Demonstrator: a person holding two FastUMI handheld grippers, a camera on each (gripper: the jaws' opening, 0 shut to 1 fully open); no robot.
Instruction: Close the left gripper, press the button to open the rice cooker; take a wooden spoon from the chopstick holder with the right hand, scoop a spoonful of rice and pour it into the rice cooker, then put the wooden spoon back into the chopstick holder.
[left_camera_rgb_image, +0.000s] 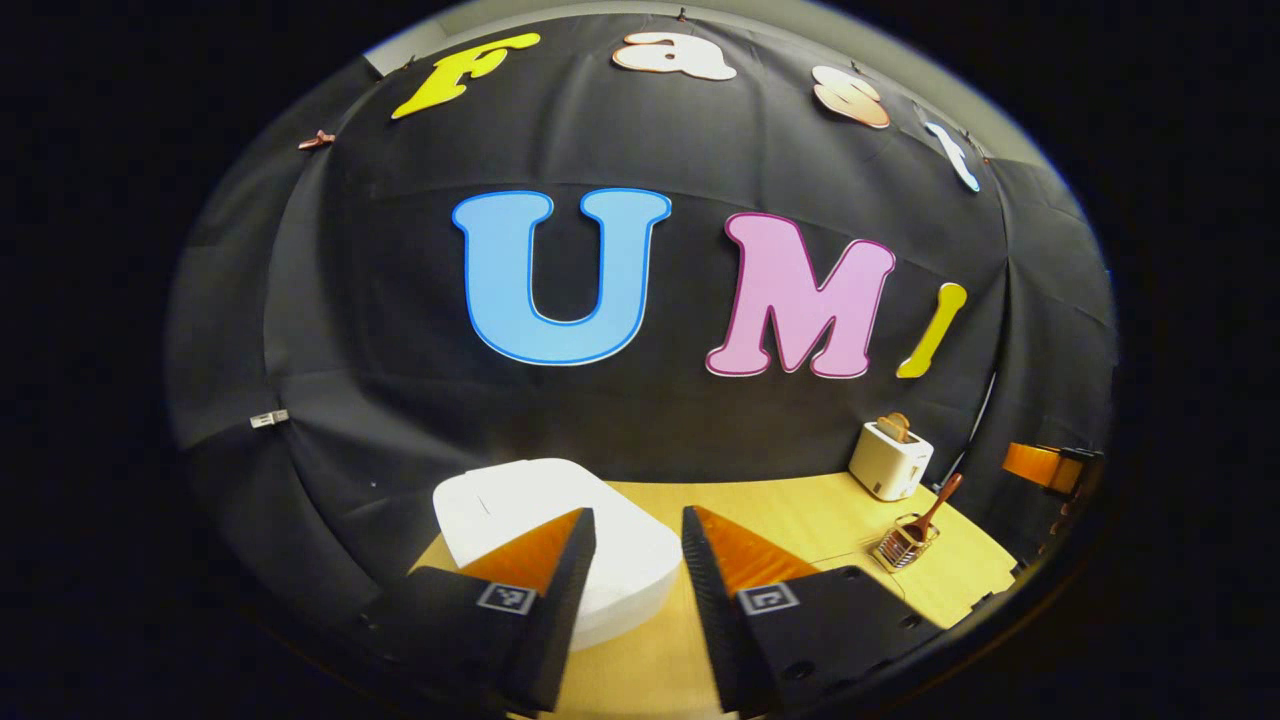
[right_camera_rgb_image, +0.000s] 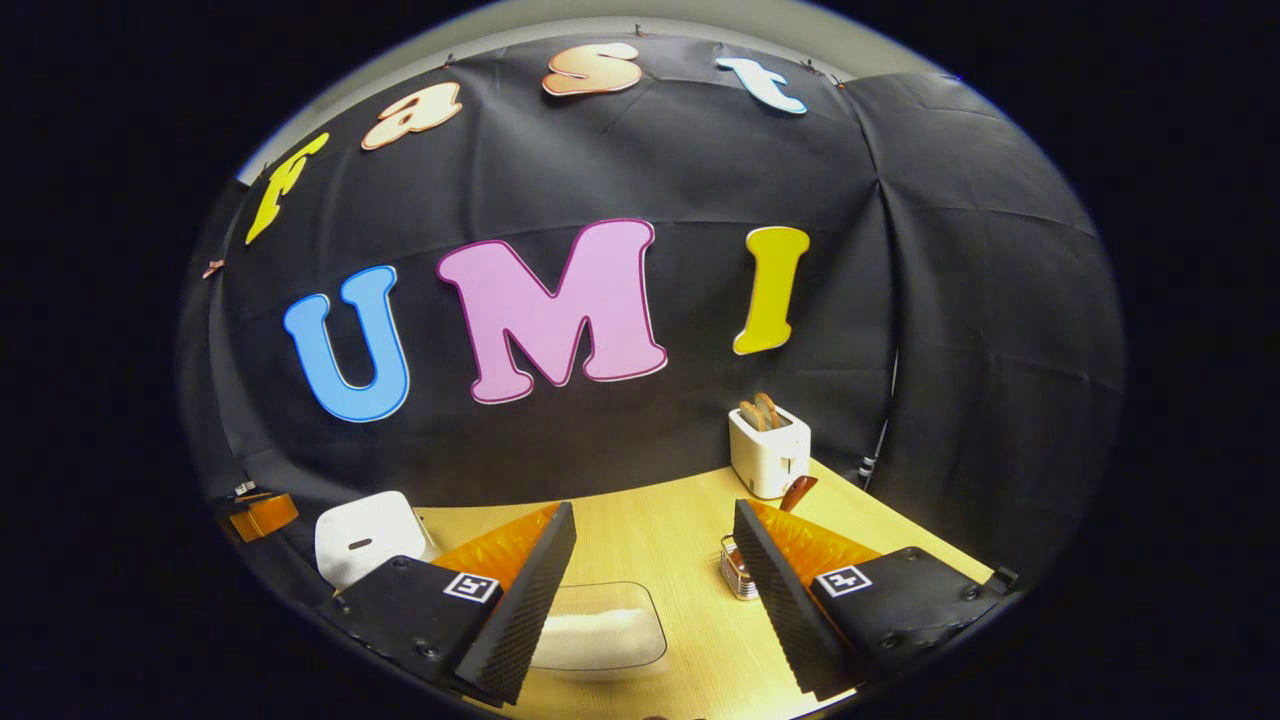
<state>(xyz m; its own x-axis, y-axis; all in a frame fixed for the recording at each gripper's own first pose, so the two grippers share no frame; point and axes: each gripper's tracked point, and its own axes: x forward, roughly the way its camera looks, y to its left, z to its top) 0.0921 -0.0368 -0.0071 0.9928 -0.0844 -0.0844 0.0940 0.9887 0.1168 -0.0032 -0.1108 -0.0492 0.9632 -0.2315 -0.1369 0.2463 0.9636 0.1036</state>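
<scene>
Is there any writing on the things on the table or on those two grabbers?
No readable text on the rice cooker, toaster or chopstick holder.
Left gripper and right gripper: each carries a square black-and-white marker, a pattern, not words.

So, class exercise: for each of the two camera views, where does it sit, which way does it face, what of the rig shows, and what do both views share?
Left gripper view: rides the left gripper, facing the booth wall over the white rice cooker; its own open jaws show.
Right gripper view: rides the right gripper, facing the wall over a clear container of rice; its open jaws show.
Shared: the rice cooker, toaster, chopstick holder and wooden table.
</scene>
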